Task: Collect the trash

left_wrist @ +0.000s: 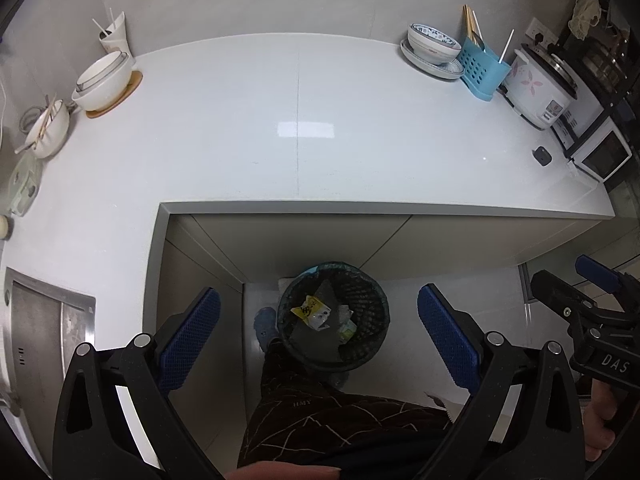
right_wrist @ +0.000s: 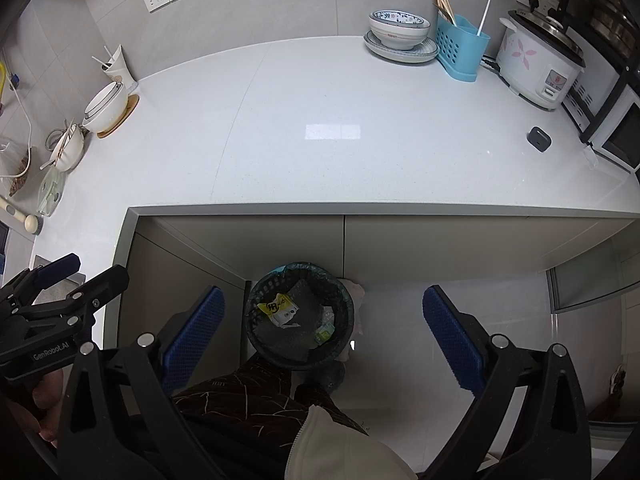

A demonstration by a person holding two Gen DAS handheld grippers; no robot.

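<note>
Both grippers, left (left_wrist: 318,338) and right (right_wrist: 324,338), gape empty above the seemingly part-filled bin (left_wrist: 333,316).

My right gripper (right_wrist: 324,334) hangs with its blue-padded fingers (right_wrist: 196,326) spread wide and nothing between them. Below, on the floor against the cabinet, stands the black mesh trash bin (right_wrist: 300,316), holding a yellow wrapper (right_wrist: 278,308) and other scraps. My left gripper (right_wrist: 52,292) shows at the left edge. On the white countertop (right_wrist: 320,140) a blue utensil caddy (right_wrist: 460,50) stands between stacked bowls (right_wrist: 400,36) and a rice cooker (right_wrist: 536,64).
</note>
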